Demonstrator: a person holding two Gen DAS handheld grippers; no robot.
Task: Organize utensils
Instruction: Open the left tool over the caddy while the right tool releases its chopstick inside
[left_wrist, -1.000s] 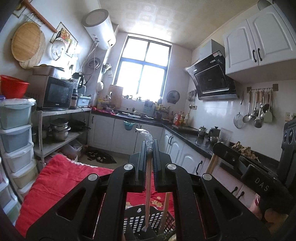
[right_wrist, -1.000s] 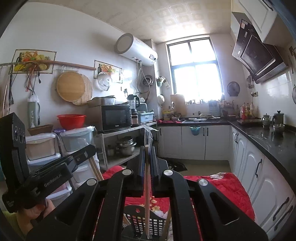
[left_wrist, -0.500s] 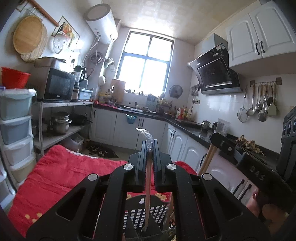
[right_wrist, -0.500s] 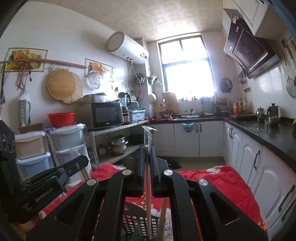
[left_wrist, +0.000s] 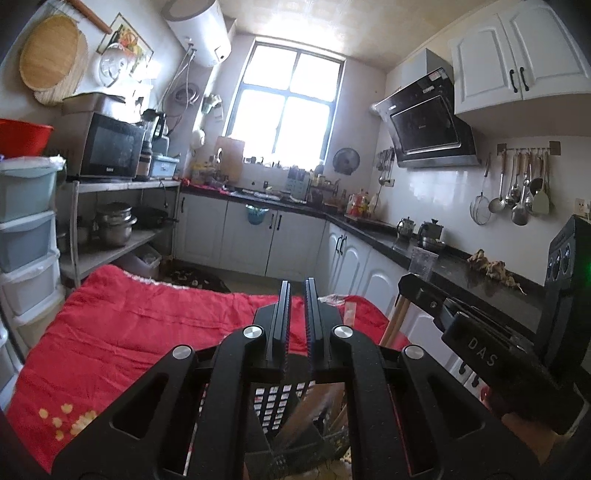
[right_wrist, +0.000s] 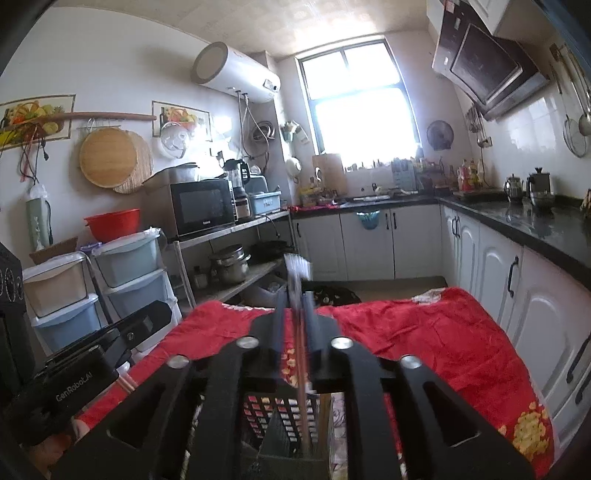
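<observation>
Here my left gripper (left_wrist: 296, 321) stands spread and empty, while my right gripper (right_wrist: 295, 325) pinches light, stiff, plastic-wrapped chopsticks (right_wrist: 300, 354) mid-shaft over the black basket (right_wrist: 280, 413).

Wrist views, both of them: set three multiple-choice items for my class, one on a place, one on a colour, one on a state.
1. Where does the black basket stand?
A. on the dark countertop
B. on the metal shelf
C. on the cloth, below the grippers

2. What colour is the cloth?
A. blue
B. red
C. green

3. How do the left gripper fingers stand?
A. slightly apart, nothing between them
B. clamped on a ladle
C. clamped on a cup

Answers:
1 C, since both views show the cloth around the basket.
2 B, since it is plainly red with yellow flowers.
3 A, since the cloth shows through the gap.
</observation>
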